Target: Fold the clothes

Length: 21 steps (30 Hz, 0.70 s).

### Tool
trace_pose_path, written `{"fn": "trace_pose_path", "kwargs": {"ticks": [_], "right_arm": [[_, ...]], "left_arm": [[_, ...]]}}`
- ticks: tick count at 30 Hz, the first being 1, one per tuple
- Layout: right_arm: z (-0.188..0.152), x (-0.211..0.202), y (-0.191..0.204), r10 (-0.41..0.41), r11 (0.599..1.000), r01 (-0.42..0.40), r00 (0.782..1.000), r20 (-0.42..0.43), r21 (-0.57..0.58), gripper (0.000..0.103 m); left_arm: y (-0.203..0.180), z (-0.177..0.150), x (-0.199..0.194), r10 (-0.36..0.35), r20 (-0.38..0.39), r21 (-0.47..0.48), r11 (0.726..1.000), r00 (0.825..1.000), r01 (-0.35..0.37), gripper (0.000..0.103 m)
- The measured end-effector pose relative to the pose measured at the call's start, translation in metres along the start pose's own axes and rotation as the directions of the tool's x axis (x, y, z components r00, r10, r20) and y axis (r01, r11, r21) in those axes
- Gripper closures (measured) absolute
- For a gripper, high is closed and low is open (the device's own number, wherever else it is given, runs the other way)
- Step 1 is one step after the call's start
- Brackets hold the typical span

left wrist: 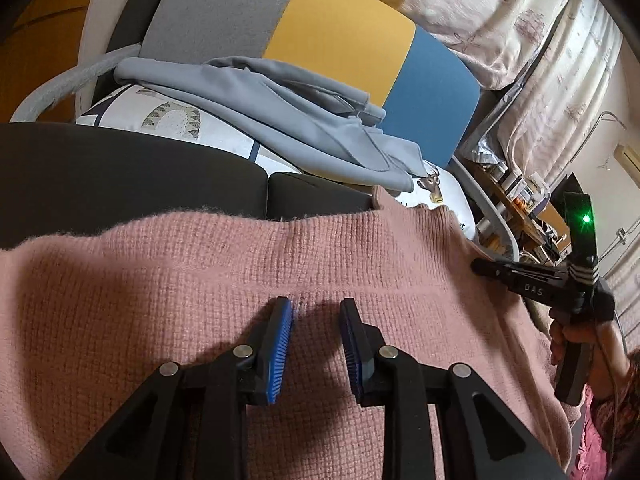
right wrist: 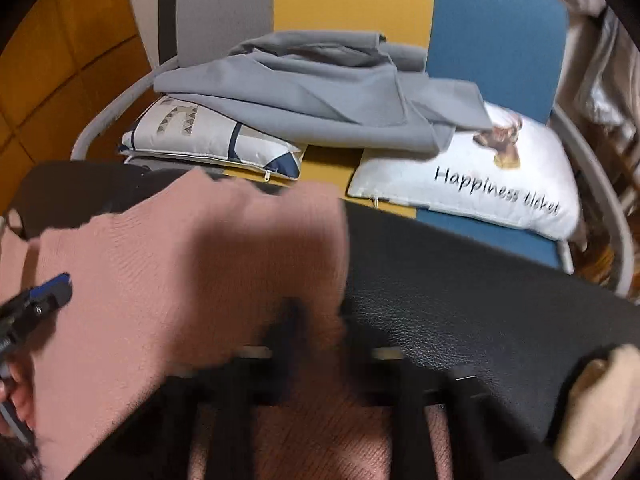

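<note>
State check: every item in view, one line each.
Left gripper: open, over the knit.
Right gripper: blurred, state unclear.
Pink knit sweater: spread on black leather surface.
Grey sweatshirt: loosely folded, on pillows.
White "Happiness" pillow: lying flat.

Clearance: open black surface to the right, soft goods crowding the far edge.

The pink knit sweater point(left wrist: 248, 280) covers the near and left part of the black leather surface point(right wrist: 460, 300); the right part lies bare and passable. Beyond the far edge, a grey garment point(right wrist: 320, 100) lies over two printed cushions point(right wrist: 472, 176) on the chair seat, blocking forward reach. A cream cloth point(right wrist: 600, 400) occupies the near right corner. The left tool point(left wrist: 316, 320) stands over the sweater, jaws apart; the right tool point(left wrist: 480, 266) stands at the sweater's right edge.
</note>
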State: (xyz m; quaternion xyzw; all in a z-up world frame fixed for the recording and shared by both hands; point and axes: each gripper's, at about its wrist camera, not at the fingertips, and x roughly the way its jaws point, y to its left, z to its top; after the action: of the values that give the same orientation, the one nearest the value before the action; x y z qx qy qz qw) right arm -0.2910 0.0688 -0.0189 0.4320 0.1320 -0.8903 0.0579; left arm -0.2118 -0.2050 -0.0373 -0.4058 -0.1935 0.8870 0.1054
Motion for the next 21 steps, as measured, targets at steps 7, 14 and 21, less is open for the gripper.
{"fn": "trace_pose_path", "kwargs": {"ticks": [7,14,21], "right_arm": [[-0.006,0.010,0.006,-0.105,0.994,0.106,0.994,0.027,-0.040,0.103],[0.009,-0.053,0.037,0.203,0.976,-0.213,0.963,0.179,0.035,0.100],[0.042,-0.034,0.136,0.343,0.933,-0.332,0.936,0.073,-0.136,0.100]], "left_arm": [[0.001,0.000,0.000,0.000,0.004,-0.008,1.000,1.000,0.000,0.079],[0.002,0.000,0.001,-0.001,0.010,-0.013,1.000,1.000,0.001,0.078],[0.006,0.000,0.000,-0.018,0.016,-0.029,0.999,1.000,0.018,0.079]]}}
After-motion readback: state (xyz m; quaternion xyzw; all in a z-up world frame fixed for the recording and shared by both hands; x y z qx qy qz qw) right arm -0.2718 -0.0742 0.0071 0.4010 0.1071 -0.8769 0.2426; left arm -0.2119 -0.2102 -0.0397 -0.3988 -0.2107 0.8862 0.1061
